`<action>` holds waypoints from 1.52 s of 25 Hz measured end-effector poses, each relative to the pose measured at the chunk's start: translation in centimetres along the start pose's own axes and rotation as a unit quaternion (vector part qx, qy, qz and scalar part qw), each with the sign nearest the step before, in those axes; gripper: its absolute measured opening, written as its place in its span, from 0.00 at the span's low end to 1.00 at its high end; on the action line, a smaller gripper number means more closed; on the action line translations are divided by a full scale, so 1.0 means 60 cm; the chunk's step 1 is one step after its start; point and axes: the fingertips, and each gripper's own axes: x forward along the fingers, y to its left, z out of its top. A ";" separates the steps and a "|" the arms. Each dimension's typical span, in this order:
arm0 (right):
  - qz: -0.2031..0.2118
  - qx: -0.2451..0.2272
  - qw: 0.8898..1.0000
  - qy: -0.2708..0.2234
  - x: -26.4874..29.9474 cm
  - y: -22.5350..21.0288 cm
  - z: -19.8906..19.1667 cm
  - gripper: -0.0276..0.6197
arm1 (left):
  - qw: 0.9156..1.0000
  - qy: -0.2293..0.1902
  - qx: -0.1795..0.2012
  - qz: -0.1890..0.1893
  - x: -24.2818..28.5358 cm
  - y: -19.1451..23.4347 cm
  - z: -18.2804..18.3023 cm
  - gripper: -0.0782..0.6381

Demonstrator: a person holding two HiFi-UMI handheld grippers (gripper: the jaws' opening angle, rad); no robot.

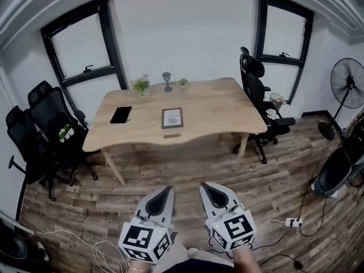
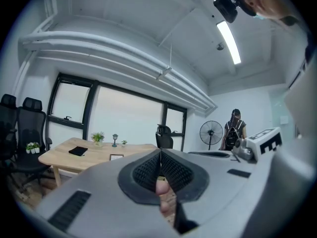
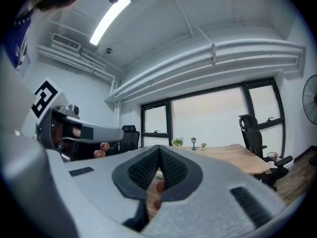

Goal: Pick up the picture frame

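While both grippers hang low over the wood floor (image 1: 187,169), well short of the table (image 1: 219,104), neither holds anything: left gripper (image 1: 166,191) has its jaws pressed together w/ nothing betw. the pads, and right gripper (image 1: 206,186) is the same, closed and empty. They sit side by side, close but apart, both pointing toward the table.

Picture frame (image 1: 172,118) lies flat on the tabletop, approx mid-width, nr the front edge but not over it. A black flat item (image 1: 120,114) lies to its left, well apart. Along the far edge by the window stand a potted plant (image 1: 140,85), a small lamp-like figure (image 1: 166,81) and a smaller plant (image 1: 182,83), all clear of the frame.

Floor betw. grippers and the table's front edge is open. Two black office chairs (image 1: 45,121) crowd the table's left end; another black chair (image 1: 256,87) stands at its right end. A standing fan (image 1: 348,90) is far right, and a power strip (image 1: 293,223) w/ cables lies on the floor to the right of the grippers
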 end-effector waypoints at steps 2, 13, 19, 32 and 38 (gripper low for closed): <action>0.000 0.003 1.000 0.000 0.004 -0.008 -0.003 0.04 | 1.000 0.000 -0.001 0.002 0.006 0.000 -0.001 0.12; 0.003 0.013 1.000 0.005 0.036 -0.039 -0.015 0.04 | 1.000 0.004 -0.007 0.001 0.053 0.011 -0.006 0.12; -0.001 0.013 1.000 0.005 0.070 -0.063 -0.011 0.04 | 1.000 0.005 -0.006 -0.004 0.088 0.030 0.002 0.12; -0.020 0.001 0.999 0.025 0.168 -0.110 -0.012 0.04 | 0.999 0.019 -0.010 -0.038 0.182 0.090 0.014 0.12; -0.031 -0.002 0.999 0.026 0.214 -0.130 -0.005 0.04 | 0.998 0.020 -0.012 -0.051 0.223 0.121 0.025 0.12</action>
